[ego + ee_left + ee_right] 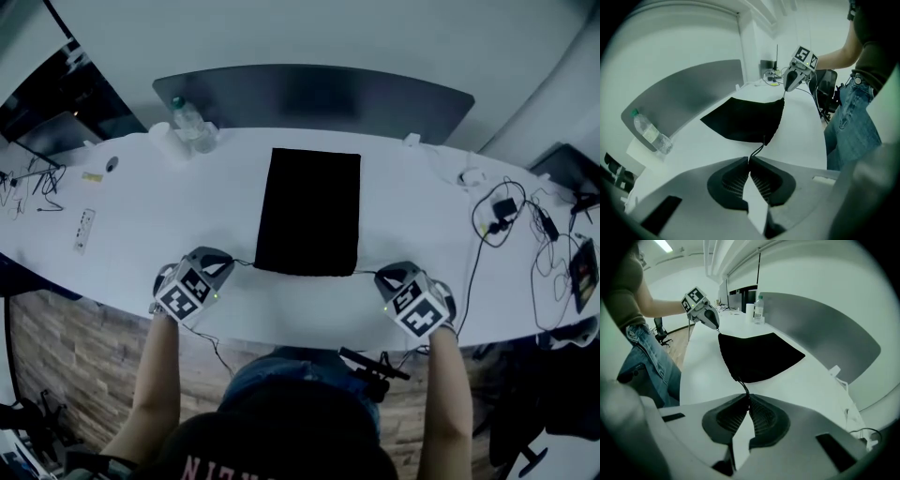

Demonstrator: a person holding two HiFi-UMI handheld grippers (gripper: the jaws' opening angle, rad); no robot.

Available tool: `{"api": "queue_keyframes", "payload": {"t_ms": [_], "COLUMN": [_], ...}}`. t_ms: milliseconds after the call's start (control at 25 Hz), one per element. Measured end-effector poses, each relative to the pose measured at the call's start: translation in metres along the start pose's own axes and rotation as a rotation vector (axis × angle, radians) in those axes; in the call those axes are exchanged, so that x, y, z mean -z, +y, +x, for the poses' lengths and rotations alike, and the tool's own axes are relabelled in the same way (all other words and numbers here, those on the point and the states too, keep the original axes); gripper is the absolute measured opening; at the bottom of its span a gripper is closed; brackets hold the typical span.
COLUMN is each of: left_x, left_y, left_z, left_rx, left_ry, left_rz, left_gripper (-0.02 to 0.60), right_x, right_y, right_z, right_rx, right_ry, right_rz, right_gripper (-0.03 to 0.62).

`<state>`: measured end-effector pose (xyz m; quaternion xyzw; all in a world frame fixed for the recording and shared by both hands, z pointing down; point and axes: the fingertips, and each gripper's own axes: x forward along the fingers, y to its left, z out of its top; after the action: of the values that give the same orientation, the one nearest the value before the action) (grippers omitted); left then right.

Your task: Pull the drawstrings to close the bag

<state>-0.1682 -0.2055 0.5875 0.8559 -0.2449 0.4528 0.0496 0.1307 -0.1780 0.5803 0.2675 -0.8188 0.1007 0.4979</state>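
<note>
A flat black drawstring bag [309, 211] lies on the white table [187, 216], with its mouth toward the near edge. My left gripper [231, 263] is at the bag's near left corner, shut on the left drawstring [757, 151], which runs taut from the pads to the bag [745, 119]. At the near right corner, my right gripper [379, 274] is shut on the right drawstring [744, 389], which leads up to the bag [759, 357]. Each gripper view shows the other gripper across the mouth: the right gripper [788, 87] and the left gripper [715, 327].
A water bottle [190, 120] and a paper roll stand at the back left. Cables and a charger [506, 211] lie at the right. A small remote [84, 230] rests at the left. A grey panel [319, 94] backs the table. The person's legs are under the near edge.
</note>
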Motion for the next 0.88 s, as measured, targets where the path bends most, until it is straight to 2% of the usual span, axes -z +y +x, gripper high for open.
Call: {"api": "queue_keyframes", "payload": {"t_ms": [440, 880], "left_x": [-0.028, -0.059], "left_y": [0.041, 0.082], "left_z": [-0.039, -0.066], "left_rx": [-0.193, -0.378], "left_ry": [-0.126, -0.242], "left_rz": [-0.032, -0.063], "left_gripper": [0.014, 0.014], "right_x": [-0.019, -0.037], "right_y": [-0.041, -0.073], "right_z": [-0.038, -0.069], "right_rx": [0.247, 0.456], "right_ry": [-0.126, -0.188], "right_rz": [0.163, 0.194], "right_gripper": [0.008, 0.008]}}
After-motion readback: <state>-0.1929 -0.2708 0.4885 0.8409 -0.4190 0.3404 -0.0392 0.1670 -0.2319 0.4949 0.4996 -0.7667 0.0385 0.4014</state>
